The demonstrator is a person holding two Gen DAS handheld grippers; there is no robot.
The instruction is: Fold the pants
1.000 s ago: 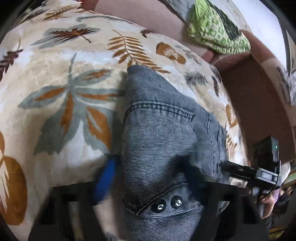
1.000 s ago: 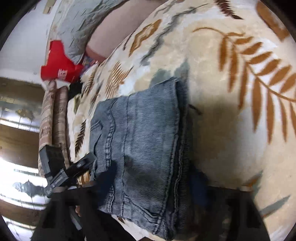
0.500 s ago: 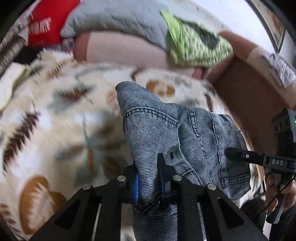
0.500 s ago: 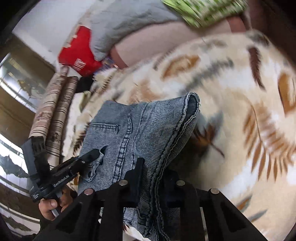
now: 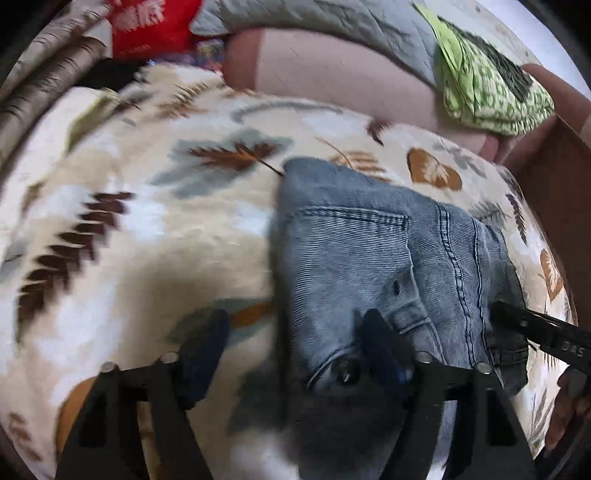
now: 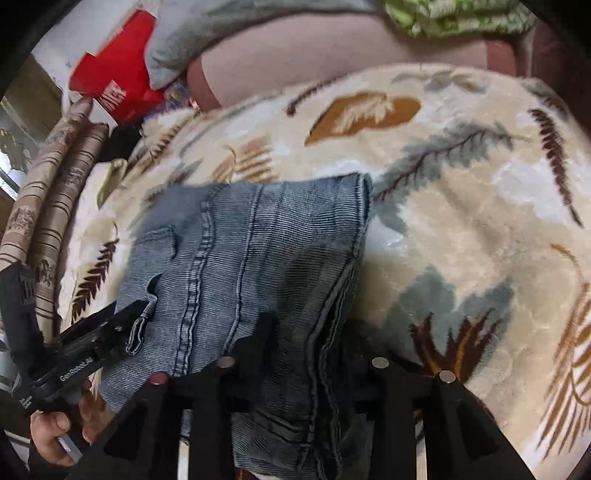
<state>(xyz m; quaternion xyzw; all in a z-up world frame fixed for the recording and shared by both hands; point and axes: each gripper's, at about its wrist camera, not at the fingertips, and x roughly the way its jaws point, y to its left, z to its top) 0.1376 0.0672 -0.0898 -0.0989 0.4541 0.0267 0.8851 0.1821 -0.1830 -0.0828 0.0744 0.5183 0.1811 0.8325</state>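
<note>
Folded blue-grey jeans lie flat on a cream blanket with leaf prints. In the left wrist view my left gripper straddles the near left edge of the jeans. Its jaws are opening wide and the pads stand clear of the denim. The right wrist view shows the same jeans on the blanket, with my right gripper around their near right seam edge. Those jaws are also opening, with denim still between them. Each gripper shows in the other's view: the right gripper and the left gripper, held by a hand.
At the back lie a pinkish bolster, a grey quilted pillow and a green patterned cloth. A red bag and striped rolled cushions sit at the far left. A brown wooden side borders the right.
Half a second ago both grippers were shut on the raised near edge of the jeans. Now the jeans lie flat on the blanket and both pairs of jaws have parted.
</note>
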